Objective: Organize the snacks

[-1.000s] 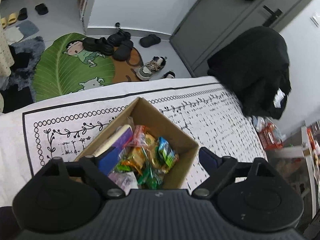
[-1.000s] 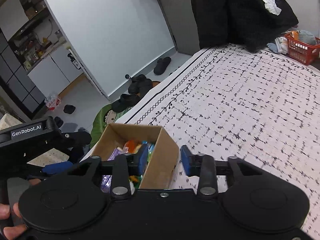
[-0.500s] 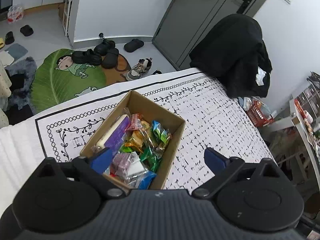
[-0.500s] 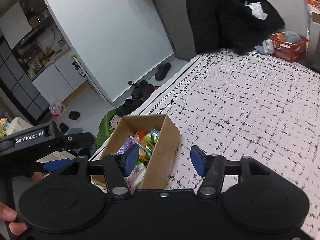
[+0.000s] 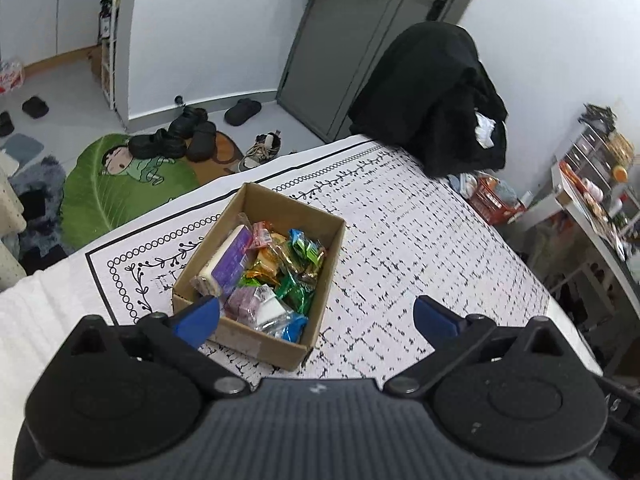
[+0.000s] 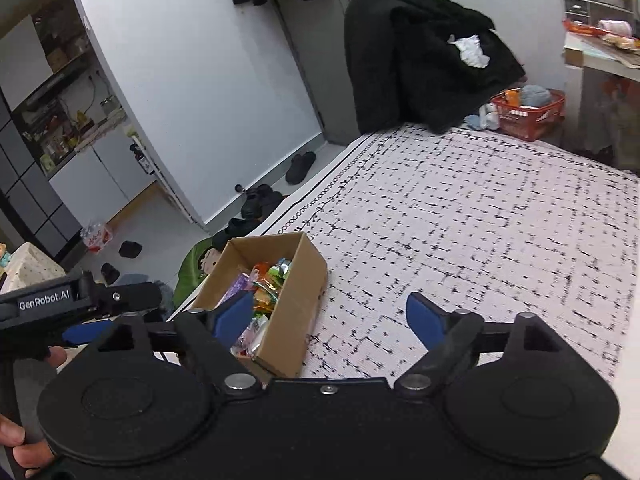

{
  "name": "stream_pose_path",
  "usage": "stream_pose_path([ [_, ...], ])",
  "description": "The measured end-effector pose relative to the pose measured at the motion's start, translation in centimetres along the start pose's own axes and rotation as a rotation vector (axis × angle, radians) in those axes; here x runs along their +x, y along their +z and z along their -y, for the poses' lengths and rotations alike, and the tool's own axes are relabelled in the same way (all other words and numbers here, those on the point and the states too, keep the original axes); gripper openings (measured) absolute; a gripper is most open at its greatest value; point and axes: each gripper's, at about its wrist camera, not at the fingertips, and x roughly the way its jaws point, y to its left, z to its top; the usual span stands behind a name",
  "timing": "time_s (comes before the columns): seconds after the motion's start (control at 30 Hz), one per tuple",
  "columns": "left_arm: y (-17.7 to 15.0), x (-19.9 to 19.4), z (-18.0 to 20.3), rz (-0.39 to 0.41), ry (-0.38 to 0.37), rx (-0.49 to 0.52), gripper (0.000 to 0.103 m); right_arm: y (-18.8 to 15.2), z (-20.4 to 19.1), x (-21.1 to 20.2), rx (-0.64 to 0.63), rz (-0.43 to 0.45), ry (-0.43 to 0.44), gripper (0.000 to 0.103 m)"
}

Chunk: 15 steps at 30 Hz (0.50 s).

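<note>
One box of snacks, low and left of both tongs

Cardboard box [image 5: 260,280] of mixed wrapped snacks [image 5: 276,276] sits on the patterned cloth [image 5: 420,248], long axis running away from the cameras; left gripper [image 5: 316,316] hangs spread wide and empty just above its near end, nearer; right gripper [image 6: 330,318], likewise wide and empty, stands off to the box's right.

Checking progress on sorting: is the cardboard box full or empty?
Nearly full: the open brown cardboard box holds colourful wrapped snacks.
</note>
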Motion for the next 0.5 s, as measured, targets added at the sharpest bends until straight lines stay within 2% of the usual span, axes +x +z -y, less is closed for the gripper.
stream_pose_path([
  [0.17,-1.2,-1.9,1.0,0.022,-0.012,0.069,0.103,-0.9,0.7,-1.8,0.014,0.017,-0.016,0.091],
  [0.5,-3.2,-4.9,1.3,0.048,-0.040,0.124,0.103,-2.9,1.1,-6.0,0.042,0.063,-0.056,0.100],
])
